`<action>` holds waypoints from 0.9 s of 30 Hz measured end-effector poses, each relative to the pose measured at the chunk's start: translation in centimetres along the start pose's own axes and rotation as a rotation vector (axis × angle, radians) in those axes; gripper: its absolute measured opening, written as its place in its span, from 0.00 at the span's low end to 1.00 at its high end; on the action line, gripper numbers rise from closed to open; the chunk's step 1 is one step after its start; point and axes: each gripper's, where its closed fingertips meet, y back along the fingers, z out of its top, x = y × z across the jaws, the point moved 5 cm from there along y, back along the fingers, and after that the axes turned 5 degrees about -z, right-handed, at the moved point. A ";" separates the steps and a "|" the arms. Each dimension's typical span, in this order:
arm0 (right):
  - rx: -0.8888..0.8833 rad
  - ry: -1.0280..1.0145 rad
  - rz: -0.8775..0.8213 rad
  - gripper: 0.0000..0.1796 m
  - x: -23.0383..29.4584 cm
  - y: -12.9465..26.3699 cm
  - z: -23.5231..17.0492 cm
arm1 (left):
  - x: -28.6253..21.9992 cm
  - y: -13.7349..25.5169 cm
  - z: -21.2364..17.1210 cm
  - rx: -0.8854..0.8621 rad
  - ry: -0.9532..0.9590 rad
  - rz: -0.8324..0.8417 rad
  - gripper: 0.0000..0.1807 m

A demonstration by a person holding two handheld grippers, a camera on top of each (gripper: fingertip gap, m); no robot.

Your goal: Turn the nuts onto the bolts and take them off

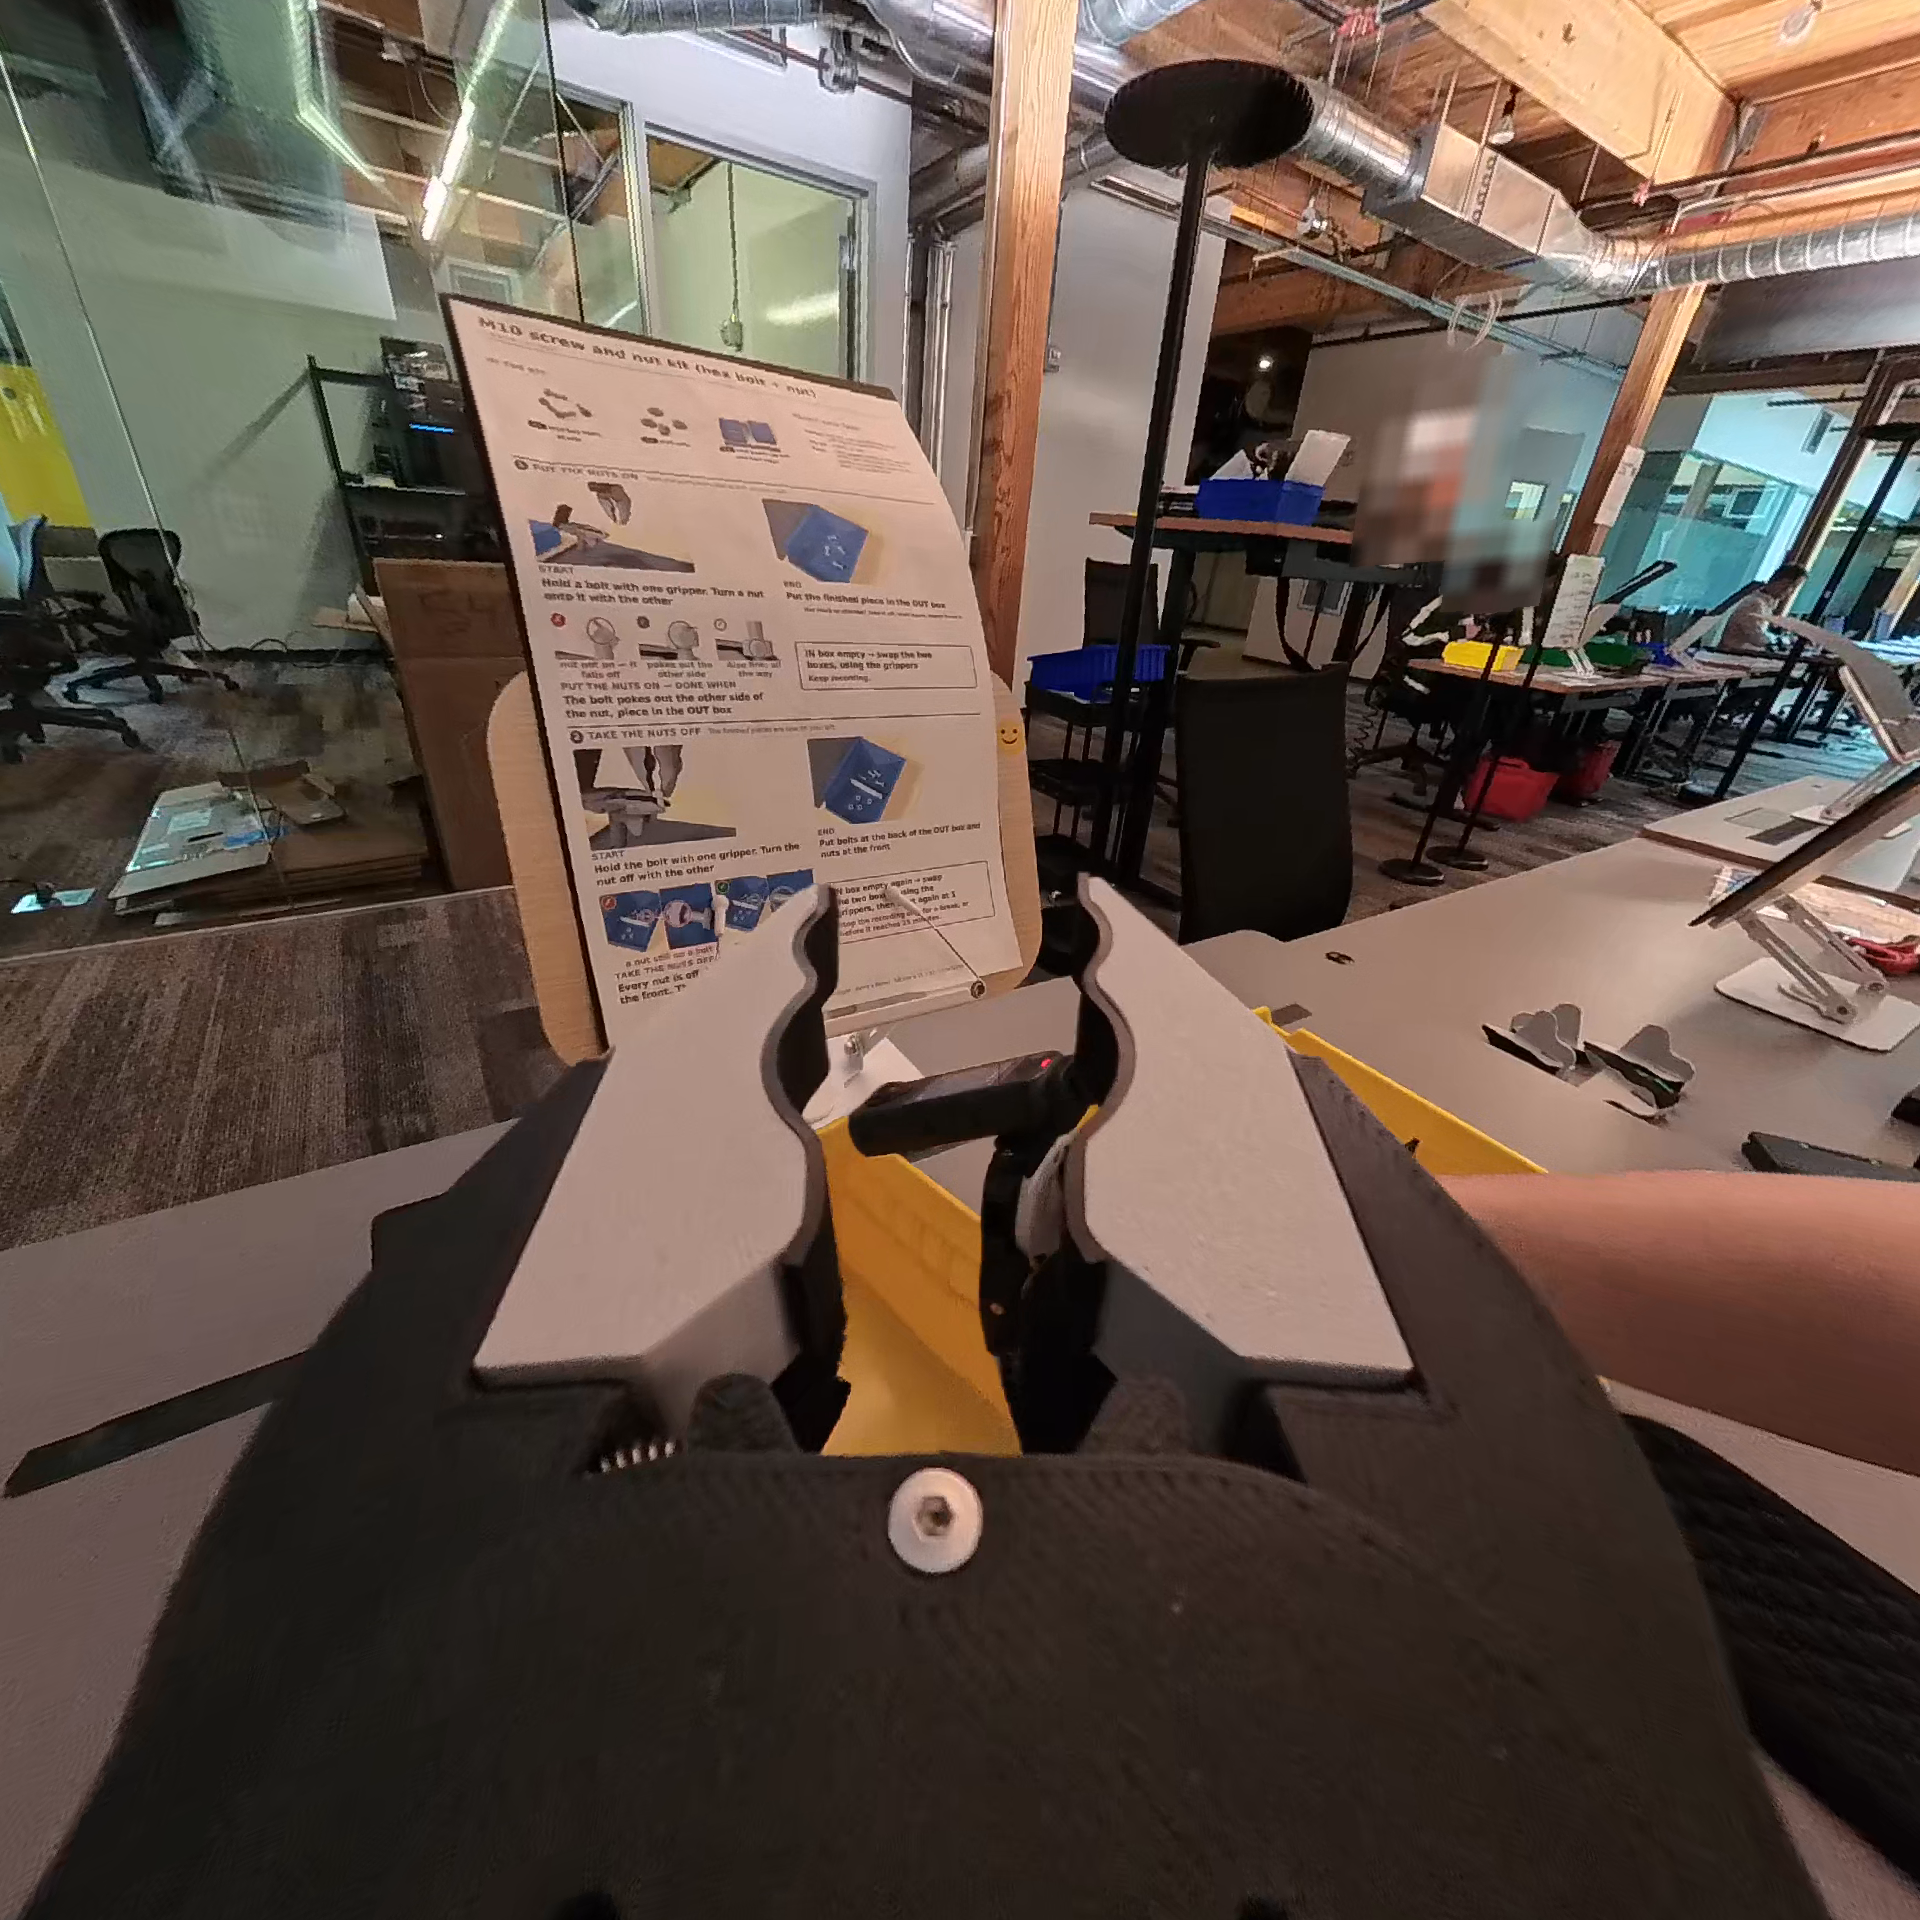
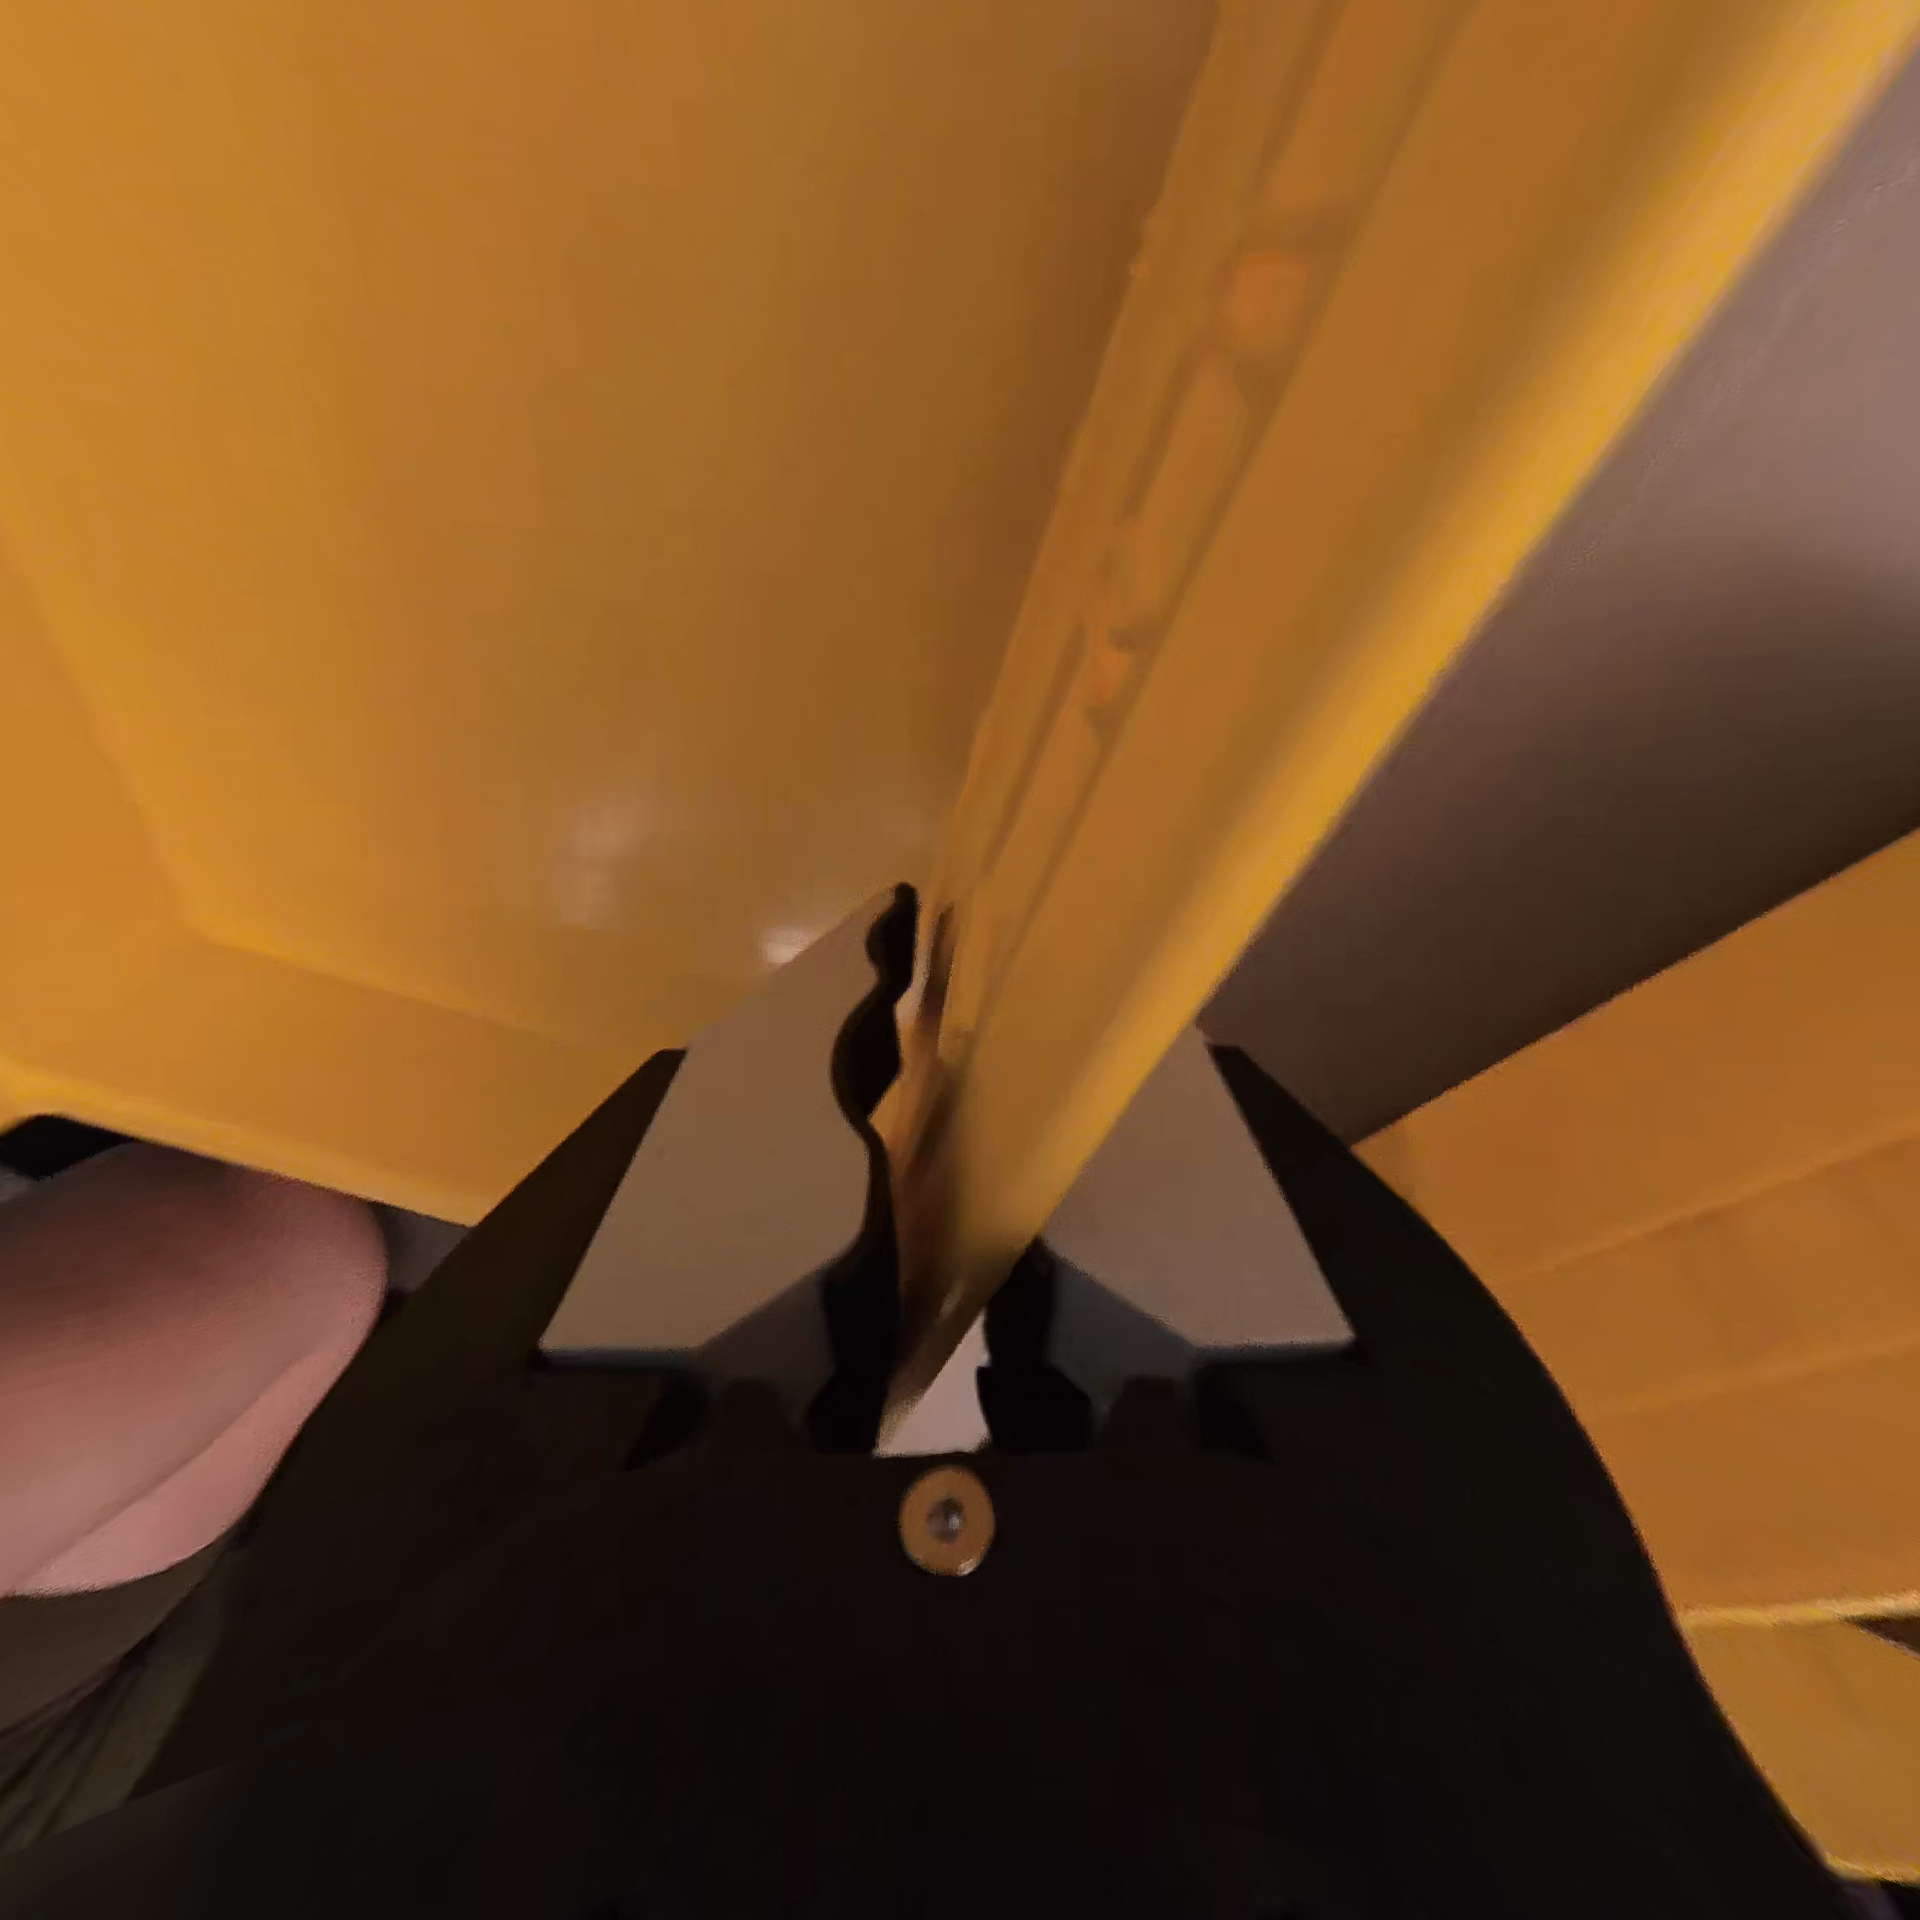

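The right gripper (image 2: 940, 1049) pinches the yellow bin's wall (image 2: 1122, 644), one finger inside and one outside. The left gripper (image 1: 956, 935) hangs spread and empty above the bin (image 1: 904, 1247). No nuts or bolts show. Best to keep the pinch deep and lift level. Beyond stands the instruction sheet (image 1: 727, 644).

left hand-held gripper (image 1: 951, 914): black printed body with layered texture, two grey fingers (image 1: 665, 1174) with wavy black inner edges
left screw (image 1: 933, 1519): pale hex-socket head, centred below the fingers; small spring just left of it
right hand-held gripper (image 2: 940, 935): same black body, grey fingers (image 2: 748, 1164), hex-socket screw (image 2: 945, 1523)
forearm (image 1: 1704, 1309): bare, no sleeve
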 end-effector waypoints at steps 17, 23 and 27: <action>-0.093 0.042 0.079 0.01 -7.8 16.4 -4.3 | -2.2 10.1 6.7 -0.759 -0.042 0.073 0.24; -0.151 -0.218 -0.019 0.01 -21.8 22.1 -14.9 | 0.8 4.8 5.0 -0.575 0.149 -0.012 0.42; -0.207 -0.441 -0.058 0.01 -30.9 22.0 -23.8 | 0.9 -4.4 -0.2 -0.130 0.209 -0.065 0.52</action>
